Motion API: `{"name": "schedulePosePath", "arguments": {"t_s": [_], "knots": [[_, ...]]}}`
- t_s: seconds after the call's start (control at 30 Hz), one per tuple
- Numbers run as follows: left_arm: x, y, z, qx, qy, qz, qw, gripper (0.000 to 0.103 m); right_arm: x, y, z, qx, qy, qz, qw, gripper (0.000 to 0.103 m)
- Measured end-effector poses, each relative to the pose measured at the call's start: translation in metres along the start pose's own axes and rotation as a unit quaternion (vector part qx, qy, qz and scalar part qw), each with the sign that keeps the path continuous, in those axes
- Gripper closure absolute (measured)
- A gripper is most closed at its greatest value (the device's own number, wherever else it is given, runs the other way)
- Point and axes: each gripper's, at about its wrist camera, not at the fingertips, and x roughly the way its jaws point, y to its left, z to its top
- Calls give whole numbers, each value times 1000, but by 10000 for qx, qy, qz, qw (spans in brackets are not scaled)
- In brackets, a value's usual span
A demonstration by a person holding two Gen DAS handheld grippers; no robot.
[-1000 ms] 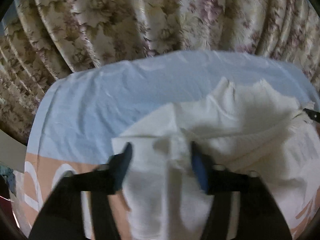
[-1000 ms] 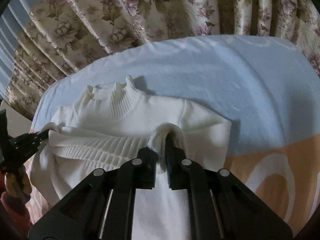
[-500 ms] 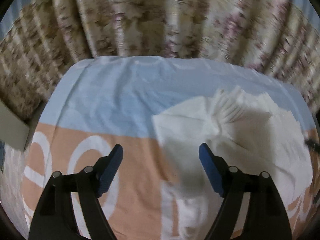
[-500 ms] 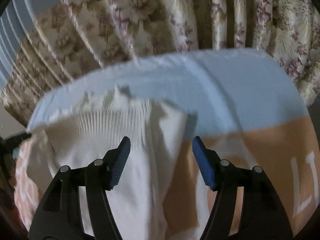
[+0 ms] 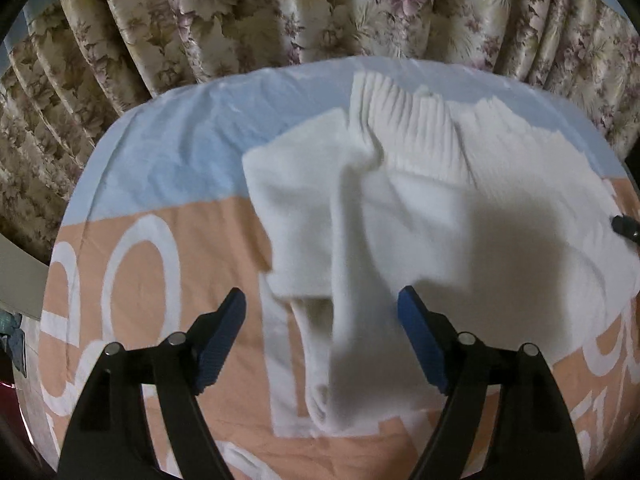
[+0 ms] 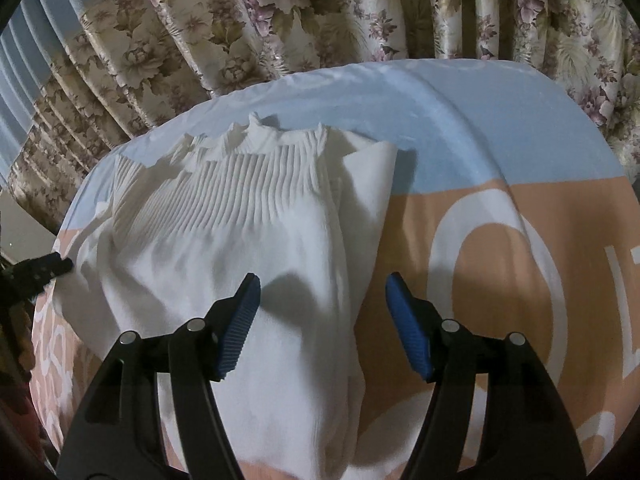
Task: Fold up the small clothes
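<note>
A small white knit sweater (image 5: 420, 216) with a ribbed collar lies crumpled on the bedsheet; it also shows in the right wrist view (image 6: 248, 240). A sleeve (image 5: 340, 340) runs toward me between the left fingers. My left gripper (image 5: 322, 344) is open and empty above that sleeve. My right gripper (image 6: 322, 328) is open and empty above the sweater's right side. The tip of the right gripper shows at the left wrist view's right edge (image 5: 626, 228); the left gripper shows at the right wrist view's left edge (image 6: 36, 272).
The sheet (image 5: 160, 240) is light blue at the back and orange with large white letters in front. Floral curtains (image 5: 280, 12) hang close behind the bed's far edge. Orange sheet lies right of the sweater (image 6: 520, 280).
Both grippers have let go of the sweater and opened. They have pulled back and up, and the sweater now lies looser on the sheet.
</note>
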Motion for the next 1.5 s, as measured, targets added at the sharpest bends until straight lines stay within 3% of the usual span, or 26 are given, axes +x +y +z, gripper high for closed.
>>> {"name": "schedulePosePath", "arguments": {"t_s": [0.07, 0.1, 0.13, 0.17, 0.23, 0.3, 0.37, 0.43, 0.53, 0.77, 0.8, 0.83, 0.9, 0.93, 0.97, 1.03, 1.07, 1.17, 1.37, 1.43, 1.5], "knots": [[1, 5, -5, -103, 9, -68, 9999, 26, -7, 0, -5, -4, -26, -40, 10000, 37], [2, 8, -6, -233, 43, -183, 9996, 34, -9, 0, -8, 27, -16, -23, 10000, 37], [3, 11, -6, -320, 87, -298, 9990, 49, -11, -1, -13, 80, 36, 33, 10000, 37], [3, 14, -8, -436, 146, -489, 9977, 56, -11, -1, -16, 104, 85, 52, 9999, 38], [0, 20, -9, -548, 145, -667, 9962, 82, -11, 1, -22, 91, 191, 88, 9997, 54], [-7, 20, -15, -537, 93, -667, 9963, 89, -9, 4, -26, 76, 246, 84, 9996, 70], [-14, 18, -18, -505, 58, -600, 9969, 93, -16, 9, -27, -16, 36, 31, 10000, 79], [-20, 18, -26, -516, 56, -587, 9969, 94, -24, 13, -26, -55, -191, 61, 9998, 87], [-23, 21, -42, -549, 80, -526, 9971, 94, -31, 17, -27, -205, -374, 70, 9991, 89], [-17, 21, -59, -608, 228, -441, 9969, 89, -15, 10, -42, -347, -69, -87, 9993, 90], [-18, 20, -58, -569, 233, -367, 9974, 82, -14, 8, -42, -304, -62, -82, 9995, 90], [-21, 21, -55, -545, 191, -234, 9981, 64, -14, 5, -42, -264, -55, -70, 9996, 90], [-31, 22, -47, -446, 30, 29, 9990, 38, -15, 6, -40, -263, -26, -95, 9996, 87], [-42, 21, -39, -311, -187, 169, 9992, 36, -19, 8, -38, -296, -108, -81, 9995, 80], [-46, 20, -33, -240, -285, 255, 9990, 36, -26, 11, -34, -322, -224, 3, 9992, 78], [-54, 15, -12, -103, -501, 353, 9981, 23, -35, 14, -27, -375, -427, 80, 9984, 64], [-53, 12, -1, -71, -569, 332, 9978, 22, -38, 19, -17, -444, -559, 72, 9974, 61], [-34, 3, 37, 10, -678, 146, 9976, 22, -26, 32, 7, -526, -594, 81, 9968, 59], [40, 6, 91, 11, -37, -15, 10000, 26, 33, 32, 62, -536, -279, -136, 9981, 59], [56, 7, 93, 56, 157, -28, 9999, 56, 46, 28, 73, -512, -124, -217, 9984, 60], [62, 11, 93, -96, 227, -426, 9988, 76, 59, 21, 78, -435, 115, -271, 9986, 63]]}}
